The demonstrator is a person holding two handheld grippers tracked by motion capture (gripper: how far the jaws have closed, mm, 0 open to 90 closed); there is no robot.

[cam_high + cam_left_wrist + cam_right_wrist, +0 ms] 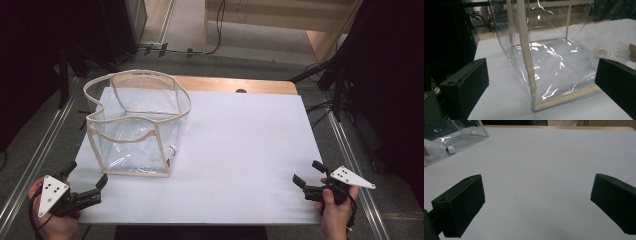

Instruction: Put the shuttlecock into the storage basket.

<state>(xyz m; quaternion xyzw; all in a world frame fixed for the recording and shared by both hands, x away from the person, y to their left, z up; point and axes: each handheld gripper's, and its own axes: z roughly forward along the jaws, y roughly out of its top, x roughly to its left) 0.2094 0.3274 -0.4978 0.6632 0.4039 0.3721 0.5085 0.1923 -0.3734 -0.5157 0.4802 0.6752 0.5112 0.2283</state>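
A clear plastic bag (135,125) with beige trim stands open-topped on the left part of the white table cover (240,150). A white shuttlecock (171,150) lies on its side at the bag's near right corner; whether it touches the bag I cannot tell. My left gripper (87,173) is open at the table's front left, just short of the bag's near edge. In the left gripper view the bag (544,62) fills the space ahead and the shuttlecock (610,51) shows through it. My right gripper (306,172) is open at the front right, over bare cover, nothing between its jaws.
The cover lies on a wooden table whose far edge (235,84) shows behind it. Metal rails (45,145) run along both sides. Dark stands and cables (325,75) sit on the floor beyond. In the right gripper view the shuttlecock (439,150) lies far left.
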